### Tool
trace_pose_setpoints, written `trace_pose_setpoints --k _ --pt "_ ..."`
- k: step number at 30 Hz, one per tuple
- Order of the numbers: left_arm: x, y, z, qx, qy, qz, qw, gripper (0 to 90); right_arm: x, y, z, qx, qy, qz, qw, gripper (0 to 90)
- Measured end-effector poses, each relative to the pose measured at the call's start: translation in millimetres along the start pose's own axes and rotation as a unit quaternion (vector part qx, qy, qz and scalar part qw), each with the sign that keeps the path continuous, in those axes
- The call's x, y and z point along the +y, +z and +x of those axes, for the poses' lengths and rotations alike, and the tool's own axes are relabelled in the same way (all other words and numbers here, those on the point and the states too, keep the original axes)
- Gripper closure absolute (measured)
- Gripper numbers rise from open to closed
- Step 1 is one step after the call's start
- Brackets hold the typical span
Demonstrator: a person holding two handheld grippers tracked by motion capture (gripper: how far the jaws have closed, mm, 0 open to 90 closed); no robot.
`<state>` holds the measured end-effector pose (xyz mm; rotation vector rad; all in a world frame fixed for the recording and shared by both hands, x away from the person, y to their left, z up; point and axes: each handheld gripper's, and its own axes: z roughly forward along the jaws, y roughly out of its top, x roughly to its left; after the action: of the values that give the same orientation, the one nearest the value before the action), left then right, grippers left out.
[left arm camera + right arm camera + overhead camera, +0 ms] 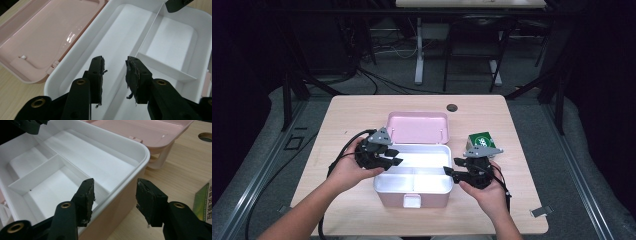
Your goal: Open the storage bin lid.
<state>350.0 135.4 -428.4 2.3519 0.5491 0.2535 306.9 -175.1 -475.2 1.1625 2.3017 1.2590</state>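
A pink box stands open at mid-table, its white divided tray point(384, 184) empty and its pink lid point(417, 127) lying back behind it. My left gripper point(396, 156) hovers over the tray's left end, open, with only the bare white tray floor point(117, 40) behind the gap between its jaws point(114, 61). My right gripper point(451, 167) is at the tray's right end, also open point(115, 182). It straddles the tray's side wall point(125, 182), with one jaw inside and one outside. The outer pad stands clear of the wall.
A green and white carton point(480, 140) stands on the table just right of the box, beside my right hand; its edge point(203, 202) is close to the outer jaw. A white latch point(411, 201) is on the box front. A round hole point(452, 107) is in the tabletop behind the lid.
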Motion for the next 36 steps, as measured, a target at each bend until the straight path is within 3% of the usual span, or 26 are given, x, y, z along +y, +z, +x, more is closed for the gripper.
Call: trace_pose_setpoints --k 12,17,18,21,25,28,32,33,34,35,36 --pt "8.2 -10.0 2.2 0.002 0.000 -0.006 1.0000 66.3 -1.9 -1.7 -4.0 0.025 0.013 0.002 0.9996 54.9" --pt "17.4 -11.0 -0.1 0.003 0.019 0.014 0.9997 68.0 -2.2 -2.9 -5.1 0.026 0.015 0.001 0.9996 55.9" --pt "23.4 -11.8 -2.1 0.002 0.036 0.027 0.9990 68.5 -2.3 -3.2 -5.6 0.023 0.015 0.001 0.9996 55.9" --pt "29.7 -12.2 -3.4 -0.003 0.047 0.040 0.9981 70.2 -2.3 -3.1 -5.6 0.024 0.015 0.000 0.9996 55.3" --pt "44.0 -7.4 -7.4 -0.018 0.082 0.087 0.9927 71.1 -2.1 -4.6 -5.7 0.023 0.021 -0.001 0.9995 53.1" --pt "50.8 -1.2 -12.1 -0.017 0.110 0.119 0.9866 71.9 -1.8 -6.7 -6.6 0.027 0.022 -0.006 0.9994 52.1" --pt "57.4 8.7 -17.3 -0.018 0.141 0.161 0.9767 73.9 -1.7 -7.6 -6.7 0.031 0.022 -0.009 0.9992 51.2" --pt "57.4 8.7 -17.3 -0.018 0.141 0.161 0.9767 74.3 -1.7 -7.6 -6.7 0.031 0.022 -0.009 0.9992 51.2" --pt "59.5 13.9 -17.9 -0.015 0.150 0.178 0.9724 74.6 -1.6 -7.7 -6.2 0.031 0.021 -0.009 0.9993 51.0" --pt "59.5 13.9 -17.9 -0.015 0.150 0.178 0.9724 75.0 -1.6 -7.7 -6.2 0.031 0.021 -0.009 0.9993 51.0" --pt "60.5 18.3 -17.3 -0.020 0.150 0.192 0.9696 76.1 -1.6 -7.7 -6.0 0.032 0.020 -0.010 0.9993 51.0"
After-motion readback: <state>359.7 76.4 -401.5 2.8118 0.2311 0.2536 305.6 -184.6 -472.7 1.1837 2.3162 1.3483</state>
